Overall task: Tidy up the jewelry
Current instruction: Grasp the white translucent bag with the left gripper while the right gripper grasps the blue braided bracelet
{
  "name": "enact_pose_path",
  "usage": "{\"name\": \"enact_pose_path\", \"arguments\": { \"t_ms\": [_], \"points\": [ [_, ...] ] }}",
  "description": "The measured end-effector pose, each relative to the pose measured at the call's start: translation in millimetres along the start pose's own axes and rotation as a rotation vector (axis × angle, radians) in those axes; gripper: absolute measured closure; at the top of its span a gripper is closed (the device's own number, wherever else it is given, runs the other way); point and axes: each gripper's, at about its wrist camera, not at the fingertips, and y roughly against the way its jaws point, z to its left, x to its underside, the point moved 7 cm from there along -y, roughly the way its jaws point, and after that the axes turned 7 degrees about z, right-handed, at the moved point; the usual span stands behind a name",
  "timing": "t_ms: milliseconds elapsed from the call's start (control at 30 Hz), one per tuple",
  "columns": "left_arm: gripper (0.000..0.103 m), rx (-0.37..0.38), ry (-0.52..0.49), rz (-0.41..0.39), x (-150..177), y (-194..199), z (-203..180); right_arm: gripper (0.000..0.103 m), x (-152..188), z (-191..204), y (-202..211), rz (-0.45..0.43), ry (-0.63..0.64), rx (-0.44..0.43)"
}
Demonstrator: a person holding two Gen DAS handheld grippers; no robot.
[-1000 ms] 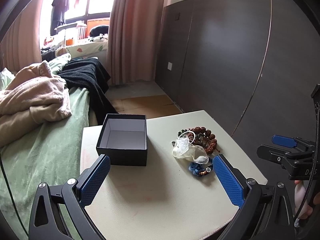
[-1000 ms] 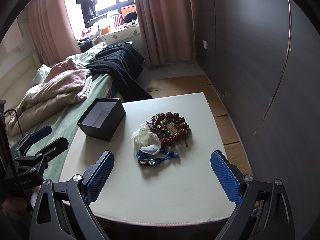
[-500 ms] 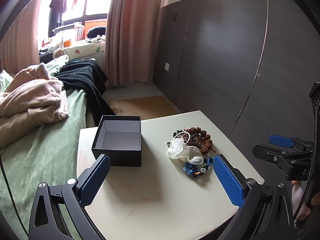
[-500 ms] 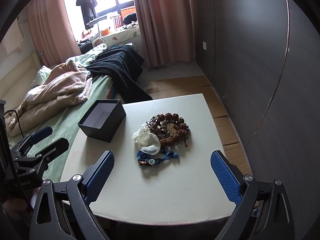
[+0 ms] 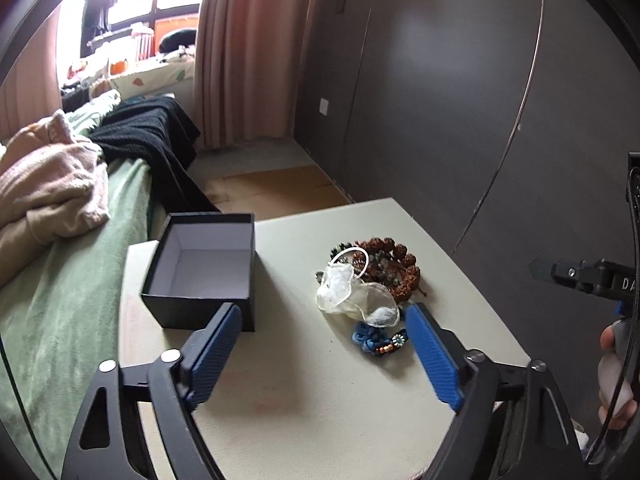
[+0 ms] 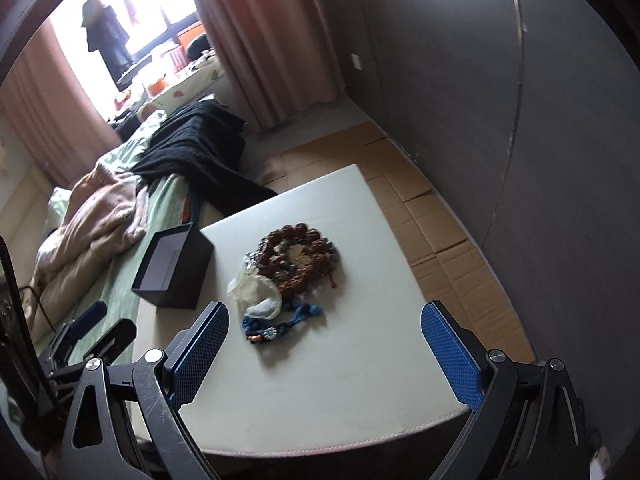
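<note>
An open, empty black box (image 5: 204,270) stands on the left part of the pale table (image 5: 320,400); it also shows in the right wrist view (image 6: 172,266). A jewelry pile lies to its right: brown bead bracelet (image 5: 396,268), sheer white pouch (image 5: 356,294), blue beaded bracelet (image 5: 378,340). The pile also shows in the right wrist view, with the brown beads (image 6: 298,256), the pouch (image 6: 256,294) and the blue bracelet (image 6: 280,322). My left gripper (image 5: 324,322) is open and empty, above the table near the pile. My right gripper (image 6: 326,320) is open and empty, hovering short of the pile.
A bed (image 5: 60,280) with green sheet, pink blanket and black garment adjoins the table's left side. A dark wall panel (image 5: 460,100) stands right. Cardboard covers the floor (image 6: 424,208) beyond the table. My left gripper shows in the right wrist view (image 6: 92,334).
My left gripper has moved forward toward the box and jewelry, its jaws narrowed somewhat. My right gripper has tilted and moved closer to the table.
</note>
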Motion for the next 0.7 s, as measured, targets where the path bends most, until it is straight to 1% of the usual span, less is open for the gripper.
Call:
{"name": "enact_pose_path", "arguments": {
  "t_ms": [67, 133, 233, 400, 467, 533, 600, 700],
  "points": [
    [0.033, 0.002, 0.011, 0.047, 1.2, -14.0, -1.3, 0.005, -1.0, -11.3, -4.6, 0.007, -0.035, 0.01],
    [0.038, 0.032, 0.034, 0.084, 0.6, -26.7, -4.1, 0.005, -2.0, -21.0, -10.7, 0.026, -0.076, 0.008],
    [0.04, 0.041, 0.053, 0.113, 0.6, -41.6, -9.0, 0.005, -0.6, -30.7, -20.3, 0.054, -0.118, 0.001],
    [0.043, 0.041, 0.039, 0.143, 1.8, -61.1, -20.1, 0.005, -6.2, -36.7, -34.0, 0.083, -0.186, -0.039],
    [0.047, 0.036, 0.043, 0.152, 1.6, -69.7, -22.2, 0.005, -6.4, -36.8, -39.2, 0.096, -0.216, -0.052],
    [0.048, 0.039, 0.044, 0.173, 0.5, -81.6, -24.1, 0.005, -6.1, -37.1, -46.2, 0.116, -0.255, -0.077],
    [0.053, 0.042, 0.037, 0.185, -4.1, -93.0, -24.2, 0.005, -5.0, -36.1, -52.3, 0.132, -0.276, -0.085],
    [0.055, 0.038, 0.021, 0.182, -10.9, -104.9, -23.4, 0.005, -5.0, -32.0, -60.4, 0.154, -0.295, -0.1]
  ]
}}
